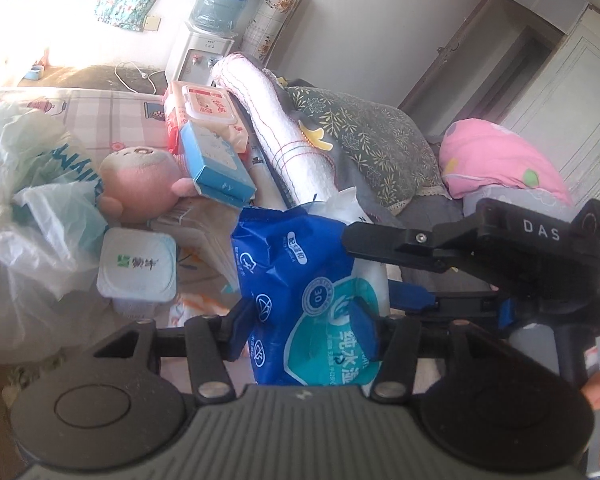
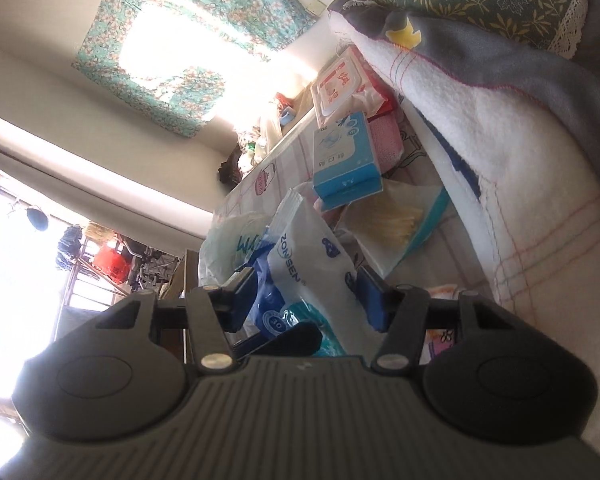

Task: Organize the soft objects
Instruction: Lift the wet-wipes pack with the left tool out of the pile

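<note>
Left wrist view: left gripper (image 1: 306, 330) closed on the blue wet-wipes pack (image 1: 300, 280), blue fingertips pressing both its sides; the pack is lifted above the bed (image 1: 112, 116). The right gripper (image 1: 384, 268) reaches in from the right across the pack's far upper part; its upper finger lies over the top edge, its lower blue-tipped finger against the pack's right side. Firm pinch or mere contact: cannot tell here.

Right wrist view: right gripper (image 2: 306, 296) roughly half open, a white ZONSEN pack (image 2: 312, 264) and the blue pack between its fingers. No pad clearly presses either, so its grip is uncertain.

Step in hand, as judged: a two-handed hold or handover of the wipes pack, mid-task. Next move likely calls for one gripper taking a sure grip before the other lets go, then setting the pack with the like packs.

Around: pink-lidded wipes pack (image 1: 208, 110) and light-blue box (image 1: 216, 168) stacked far centre; pink plush doll (image 1: 140, 178) just left of the box; white tub (image 1: 137, 270) near left; plastic bags (image 1: 32, 200) far left. Rolled white towel (image 1: 288, 136), leaf-print pillow (image 1: 364, 140) and pink pillow (image 1: 500, 160) to the right.

In the way: the box and plush crowd the landing spot; soft foil may slip.
</note>
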Demonstrator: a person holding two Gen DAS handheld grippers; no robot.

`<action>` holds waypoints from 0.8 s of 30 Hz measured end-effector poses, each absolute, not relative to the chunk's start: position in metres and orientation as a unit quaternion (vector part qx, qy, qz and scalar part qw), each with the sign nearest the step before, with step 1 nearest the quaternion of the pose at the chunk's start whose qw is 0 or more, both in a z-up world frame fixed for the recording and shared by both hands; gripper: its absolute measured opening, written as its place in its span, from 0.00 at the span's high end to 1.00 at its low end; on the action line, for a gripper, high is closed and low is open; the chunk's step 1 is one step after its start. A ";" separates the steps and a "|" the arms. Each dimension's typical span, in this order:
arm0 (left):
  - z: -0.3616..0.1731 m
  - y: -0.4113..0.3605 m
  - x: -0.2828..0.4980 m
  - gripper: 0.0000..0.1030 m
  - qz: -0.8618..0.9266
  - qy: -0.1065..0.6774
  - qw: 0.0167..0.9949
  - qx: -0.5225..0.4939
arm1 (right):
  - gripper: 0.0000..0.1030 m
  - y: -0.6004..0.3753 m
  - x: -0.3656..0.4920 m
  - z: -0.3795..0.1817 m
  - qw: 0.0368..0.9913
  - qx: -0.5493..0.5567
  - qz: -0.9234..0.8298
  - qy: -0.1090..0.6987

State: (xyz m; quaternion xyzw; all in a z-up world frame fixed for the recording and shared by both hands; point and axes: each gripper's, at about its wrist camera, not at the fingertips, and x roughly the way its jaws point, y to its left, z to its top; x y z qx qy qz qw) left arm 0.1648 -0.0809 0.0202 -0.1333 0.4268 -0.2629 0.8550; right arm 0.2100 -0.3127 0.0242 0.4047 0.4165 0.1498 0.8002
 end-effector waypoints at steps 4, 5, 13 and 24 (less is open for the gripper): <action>0.006 -0.049 0.130 0.46 -0.261 0.457 0.839 -0.137 | 0.45 -0.292 0.167 0.004 0.770 0.439 0.164 0.432; 0.001 -0.043 0.124 0.46 -0.259 0.467 0.834 -0.140 | 0.44 -0.286 0.157 -0.005 0.762 0.448 0.162 0.439; -0.064 -0.013 0.100 0.44 -0.224 0.503 0.827 -0.113 | 0.44 -0.241 0.111 -0.075 0.732 0.481 0.139 0.462; -0.074 -0.021 0.094 0.25 -0.246 0.483 0.838 -0.064 | 0.47 -0.237 0.109 -0.092 0.758 0.438 0.141 0.463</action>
